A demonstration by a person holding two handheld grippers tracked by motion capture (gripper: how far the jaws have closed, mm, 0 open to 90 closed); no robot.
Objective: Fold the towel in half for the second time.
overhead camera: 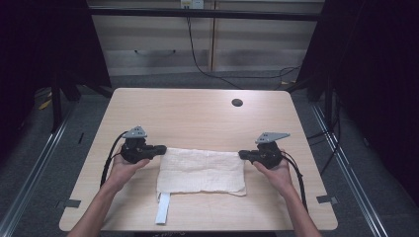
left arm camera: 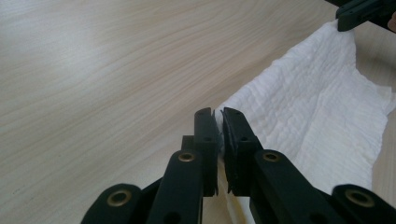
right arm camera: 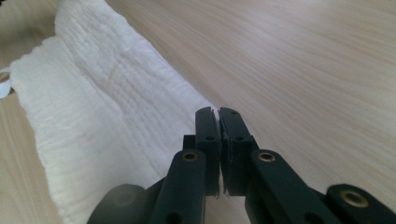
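A white textured cloth [overhead camera: 200,170] lies folded flat on the wooden table [overhead camera: 197,113], near its front edge. My left gripper [overhead camera: 163,149] is shut on the cloth's far left corner, and a thin white edge shows between its closed jaws [left arm camera: 218,121]. My right gripper [overhead camera: 241,154] is shut on the far right corner, its jaws [right arm camera: 218,119] pressed together over the cloth's edge. The cloth [left arm camera: 317,107] runs from the left jaws toward the right gripper [left arm camera: 359,14]. In the right gripper view the cloth [right arm camera: 102,107] spreads to the left.
A white strap [overhead camera: 163,207] sticks out from under the cloth's front left corner. A dark cable hole [overhead camera: 237,102] sits in the far part of the table. Cabinets [overhead camera: 163,44] and cables stand beyond the table, with dark frames on both sides.
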